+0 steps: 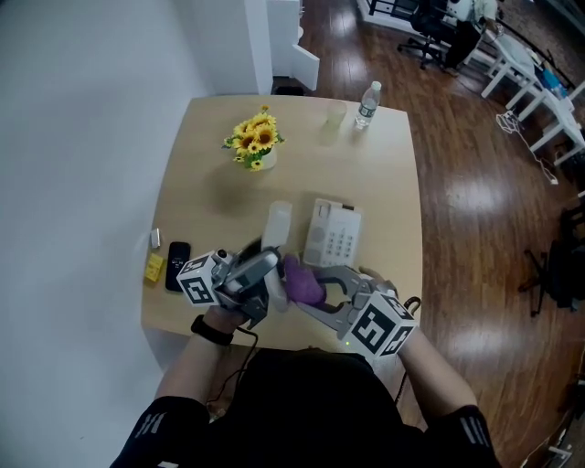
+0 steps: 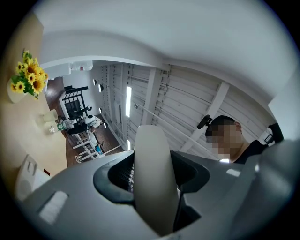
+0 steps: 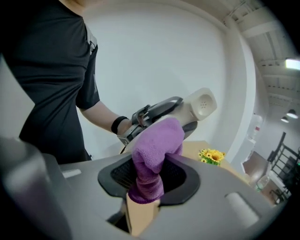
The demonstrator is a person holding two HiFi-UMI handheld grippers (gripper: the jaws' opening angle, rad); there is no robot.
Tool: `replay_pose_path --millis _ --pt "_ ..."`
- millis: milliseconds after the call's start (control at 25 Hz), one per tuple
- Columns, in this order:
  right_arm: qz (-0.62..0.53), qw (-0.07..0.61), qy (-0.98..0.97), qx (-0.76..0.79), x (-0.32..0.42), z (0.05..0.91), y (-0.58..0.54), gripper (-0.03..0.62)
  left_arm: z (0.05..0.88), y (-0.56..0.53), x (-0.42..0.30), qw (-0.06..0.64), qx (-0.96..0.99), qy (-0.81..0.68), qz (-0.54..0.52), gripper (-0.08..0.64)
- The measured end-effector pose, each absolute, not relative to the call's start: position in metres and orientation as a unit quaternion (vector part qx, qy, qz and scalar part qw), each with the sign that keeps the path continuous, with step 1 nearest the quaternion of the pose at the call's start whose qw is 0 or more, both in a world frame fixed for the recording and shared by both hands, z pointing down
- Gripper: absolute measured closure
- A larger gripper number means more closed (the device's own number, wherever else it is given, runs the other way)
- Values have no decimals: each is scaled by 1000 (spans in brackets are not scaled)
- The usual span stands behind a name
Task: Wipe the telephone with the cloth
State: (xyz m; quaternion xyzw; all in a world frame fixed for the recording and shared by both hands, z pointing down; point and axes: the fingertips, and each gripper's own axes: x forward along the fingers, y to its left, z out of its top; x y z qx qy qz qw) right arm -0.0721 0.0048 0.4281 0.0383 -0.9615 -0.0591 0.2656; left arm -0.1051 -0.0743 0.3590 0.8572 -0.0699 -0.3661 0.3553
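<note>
Right hand-held gripper tight on purple cloth; left hand-held gripper on handset

Bright, even light, fisheye edges dark

A pale wooden square table stands against a plain white wall on a glossy dark brown plank floor; white desks and a black office chair stand beyond its far edge

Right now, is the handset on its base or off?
Off: the left gripper holds the handset up, apart from the base.
</note>
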Motion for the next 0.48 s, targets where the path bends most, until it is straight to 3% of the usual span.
replay_pose_path --millis 480 --pt "-60 321 -942 -76 -75 483 72 462 369 -75 -120 364 848 -95 -372 341"
